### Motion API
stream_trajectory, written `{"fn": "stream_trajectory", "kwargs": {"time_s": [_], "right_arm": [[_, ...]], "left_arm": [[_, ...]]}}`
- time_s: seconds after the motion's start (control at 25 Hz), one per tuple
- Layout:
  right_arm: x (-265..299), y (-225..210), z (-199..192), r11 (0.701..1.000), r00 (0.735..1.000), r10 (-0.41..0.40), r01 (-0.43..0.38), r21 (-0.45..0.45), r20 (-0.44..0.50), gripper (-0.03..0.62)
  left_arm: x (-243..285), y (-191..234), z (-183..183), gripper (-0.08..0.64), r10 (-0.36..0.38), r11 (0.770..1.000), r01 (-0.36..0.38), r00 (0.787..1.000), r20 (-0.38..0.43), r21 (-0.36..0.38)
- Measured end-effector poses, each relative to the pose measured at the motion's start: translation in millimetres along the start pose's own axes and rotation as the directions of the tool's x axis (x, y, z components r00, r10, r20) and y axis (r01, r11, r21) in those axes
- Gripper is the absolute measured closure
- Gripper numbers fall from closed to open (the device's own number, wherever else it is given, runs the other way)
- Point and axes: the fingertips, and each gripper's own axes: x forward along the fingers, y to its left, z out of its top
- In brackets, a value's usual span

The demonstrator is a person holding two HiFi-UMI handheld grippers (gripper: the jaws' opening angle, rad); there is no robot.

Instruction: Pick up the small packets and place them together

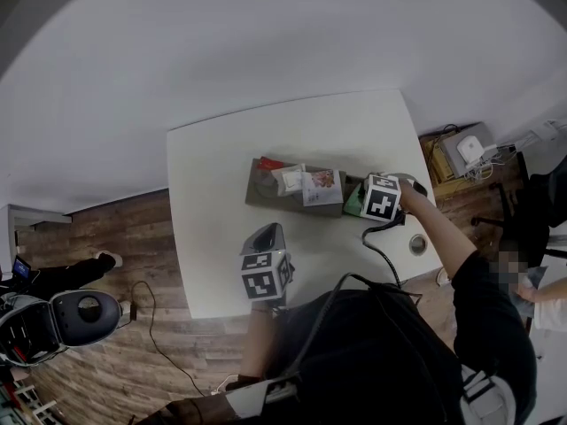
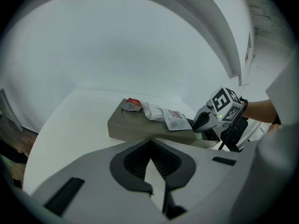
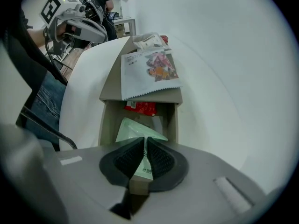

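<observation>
We have the right gripper (image 3: 145, 146) pointing down into the open end of the box (image 3: 113, 90). Its jaws are clamped on the near edge of the green packet (image 3: 135, 129), which lies in that compartment just in front of a red packet (image 3: 140, 108). To lift well, we judge we should draw straight up and slowly, so the thin film neither slips from the ribbed pads nor catches on the box wall. Then we would carry it over to the printed packet (image 3: 149, 71) and its neighbours on the box top. The left gripper (image 2: 152, 167) hangs over the table (image 1: 213, 246) short of the box, jaws apart and empty; it could steady the box if that shifts. The packets look like flat, crinkly, flexible sachets, the printed one with a serrated edge. The box is matte grey-brown and looks stiff, with straight walls. The table is smooth and white.
</observation>
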Motion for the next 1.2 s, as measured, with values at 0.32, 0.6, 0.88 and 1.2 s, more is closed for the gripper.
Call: {"fn": "stream_trajectory", "kwargs": {"time_s": [0.32,0.6,0.88,1.2], "right_arm": [[-21,-1,-18,0.995,0.998,-0.018,0.011,0.103,0.066,0.569],[-37,-7,-29,0.986,0.993,-0.052,0.034,0.166,0.103,0.569],[-61,-15,-26,0.981,0.985,-0.108,0.082,0.178,0.137,0.571],[-88,-24,-12,0.975,0.967,-0.182,0.154,0.160,0.179,0.571]], "left_arm": [[-1,-5,4,0.562,-0.005,1.000,0.005,1.000,0.012,0.013],[-4,-6,5,0.563,-0.008,1.000,0.008,1.000,0.017,0.019],[-8,-10,4,0.563,-0.012,1.000,0.012,1.000,0.021,0.024],[-14,-11,3,0.563,-0.011,1.000,0.010,0.999,0.033,0.022]]}}
